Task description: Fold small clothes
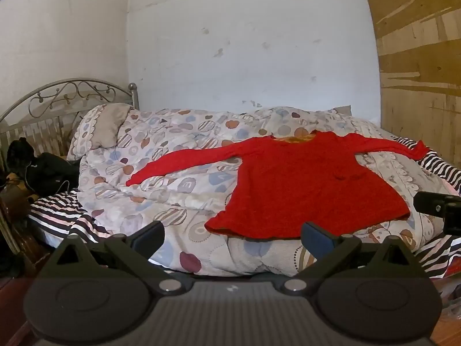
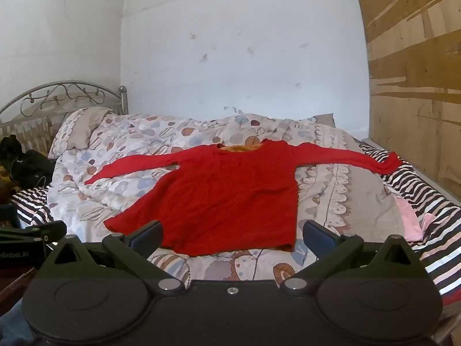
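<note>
Bed with patterned quilt and a striped sheet showing at its edges; a pillow lies at the metal headboard, to the left in both views. No containers are in view. A red top lies face-up and flat on the quilt, unfolded, neckline toward the far wall and hem toward the tongs, both sleeves stretched out so that its long axis runs left to right across the bed. The left sleeve points toward the headboard; the right sleeve reaches onto the striped sheet. A pink cloth lies near the bed's right edge. Left tongs and right tongs are both spread wide, empty, hovering just short of the hem and apart from it. The top lies ahead of both; the right tongs face the hem squarely, while the left tongs stand off its left corner, so each appears nearer its own sleeve, suggesting folding has not begun.
</note>
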`<state>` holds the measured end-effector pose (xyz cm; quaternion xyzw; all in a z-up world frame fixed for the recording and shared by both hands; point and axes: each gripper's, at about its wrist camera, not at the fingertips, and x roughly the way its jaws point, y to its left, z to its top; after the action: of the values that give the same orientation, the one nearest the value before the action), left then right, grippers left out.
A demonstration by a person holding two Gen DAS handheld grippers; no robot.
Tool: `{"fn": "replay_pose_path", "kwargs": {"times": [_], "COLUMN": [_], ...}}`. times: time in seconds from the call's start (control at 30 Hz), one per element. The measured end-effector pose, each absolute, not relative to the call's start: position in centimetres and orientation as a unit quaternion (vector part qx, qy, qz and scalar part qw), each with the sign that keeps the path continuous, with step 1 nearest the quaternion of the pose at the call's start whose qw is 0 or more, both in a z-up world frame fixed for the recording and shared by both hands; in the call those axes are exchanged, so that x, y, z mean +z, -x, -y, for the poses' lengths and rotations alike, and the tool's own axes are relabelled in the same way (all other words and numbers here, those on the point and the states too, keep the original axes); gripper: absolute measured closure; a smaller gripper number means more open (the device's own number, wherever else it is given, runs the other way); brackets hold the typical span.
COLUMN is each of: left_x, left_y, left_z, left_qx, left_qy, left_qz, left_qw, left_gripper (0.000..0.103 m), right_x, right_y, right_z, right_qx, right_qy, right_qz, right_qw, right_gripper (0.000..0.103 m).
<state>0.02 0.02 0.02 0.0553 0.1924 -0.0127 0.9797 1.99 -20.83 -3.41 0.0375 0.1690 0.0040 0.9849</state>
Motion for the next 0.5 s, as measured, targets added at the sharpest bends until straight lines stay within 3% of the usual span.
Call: {"fn": "replay_pose_path", "kwargs": {"times": [0.5], "left_x": [0.06], "left_y": [-0.06], "left_z": [-0.25], "left_qx": [-0.011], "left_qy": [-0.054], "left_qz": [-0.191], "left_qw": [0.980], "left_gripper": [0.000], "right_x": [-3.49], "right_y": [-2.00], "right_z": [20.80], "right_qx": [0.002], "right_qy": [-0.033], "right_qz": [-0.163], "right_qw": [0.986], "right_gripper": [0.000]}}
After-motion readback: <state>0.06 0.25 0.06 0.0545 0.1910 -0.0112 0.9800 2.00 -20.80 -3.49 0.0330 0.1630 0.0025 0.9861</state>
